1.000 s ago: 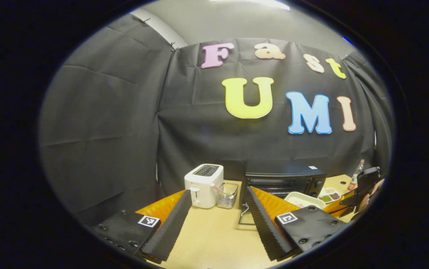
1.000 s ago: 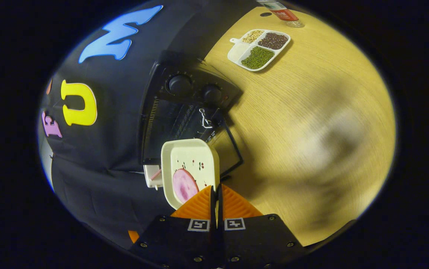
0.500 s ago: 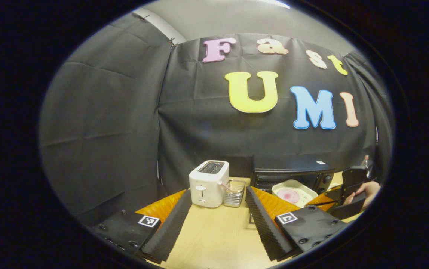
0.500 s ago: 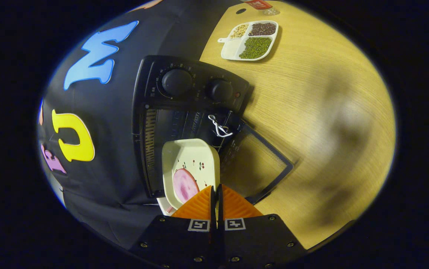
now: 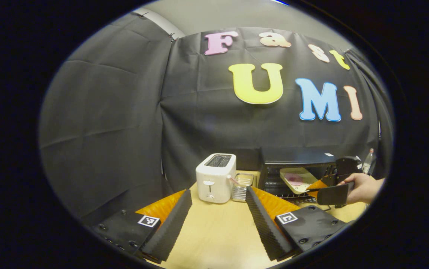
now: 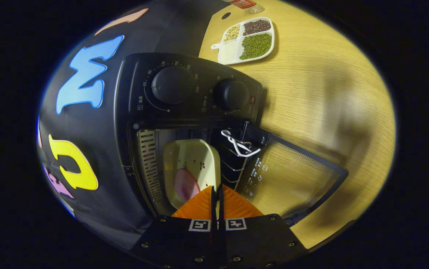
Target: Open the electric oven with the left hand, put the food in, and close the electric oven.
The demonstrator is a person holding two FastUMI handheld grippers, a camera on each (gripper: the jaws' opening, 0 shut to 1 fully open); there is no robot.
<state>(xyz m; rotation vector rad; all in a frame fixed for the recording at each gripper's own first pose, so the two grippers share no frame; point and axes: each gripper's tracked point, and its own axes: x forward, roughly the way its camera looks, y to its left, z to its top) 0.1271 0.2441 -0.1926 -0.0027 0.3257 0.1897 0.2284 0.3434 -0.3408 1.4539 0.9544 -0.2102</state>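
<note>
Wooden table (image 5: 214,231) (pale grain), black cloth wall (image 5: 102,123) behind.

White toaster (image 5: 215,177) upright on wooden tabletop (image 5: 214,231); clear container (image 5: 242,185) just beside it. Divided tray (image 6: 245,40) with 4 compartments: green, dark, pale grains, 1 white. Bottle (image 6: 242,3) near tray.

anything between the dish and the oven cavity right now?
Nothing visible. The oven door is folded down and the cavity of the oven is open. The right gripper, jaws shut on the rim of the dish, holds it at the opening. The left gripper hangs open, off by the toaster.
</note>
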